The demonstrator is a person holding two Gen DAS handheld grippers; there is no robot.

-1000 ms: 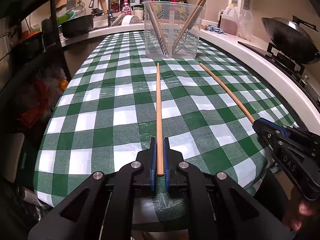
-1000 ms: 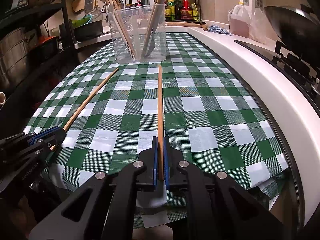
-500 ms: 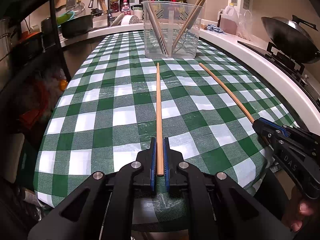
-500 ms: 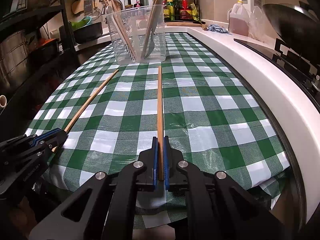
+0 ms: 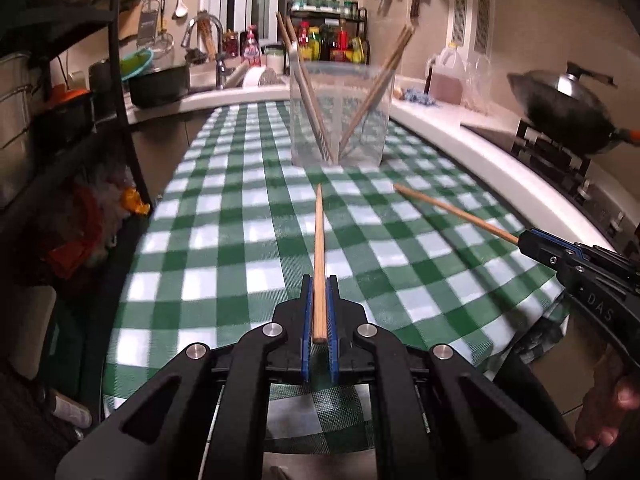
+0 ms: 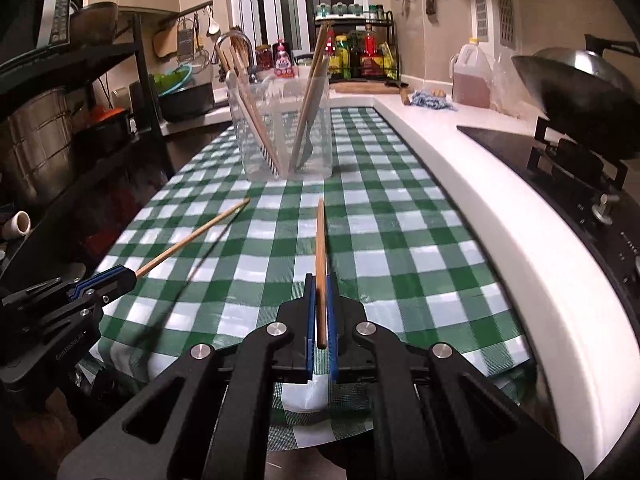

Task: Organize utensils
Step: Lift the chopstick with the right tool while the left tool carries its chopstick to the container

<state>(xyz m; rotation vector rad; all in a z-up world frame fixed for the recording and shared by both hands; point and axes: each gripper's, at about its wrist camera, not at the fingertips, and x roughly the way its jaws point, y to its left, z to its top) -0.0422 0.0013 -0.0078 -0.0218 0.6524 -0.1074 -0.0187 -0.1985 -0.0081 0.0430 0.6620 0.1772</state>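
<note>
My left gripper (image 5: 319, 280) is shut on a wooden chopstick (image 5: 319, 248) that points toward a clear plastic container (image 5: 340, 116) holding several chopsticks and utensils. My right gripper (image 6: 319, 278) is shut on a second wooden chopstick (image 6: 320, 248), also pointing at the container (image 6: 286, 132). Both chopsticks are lifted off the green checked tablecloth (image 5: 240, 248). Each gripper shows in the other's view: the right gripper (image 5: 532, 242) with its chopstick (image 5: 452, 210), the left gripper (image 6: 116, 276) with its chopstick (image 6: 192, 238).
A white counter edge (image 6: 480, 216) runs along the right, with a stove and wok (image 6: 580, 92) beyond. A black shelf rack (image 5: 80, 120) stands at the left. A sink with faucet (image 5: 208, 36) and a bottle rack (image 5: 332, 40) are at the back.
Both grippers have lifted and tilted, raising the chopsticks off the cloth and bringing the container nearer. The view is blurred from motion.
</note>
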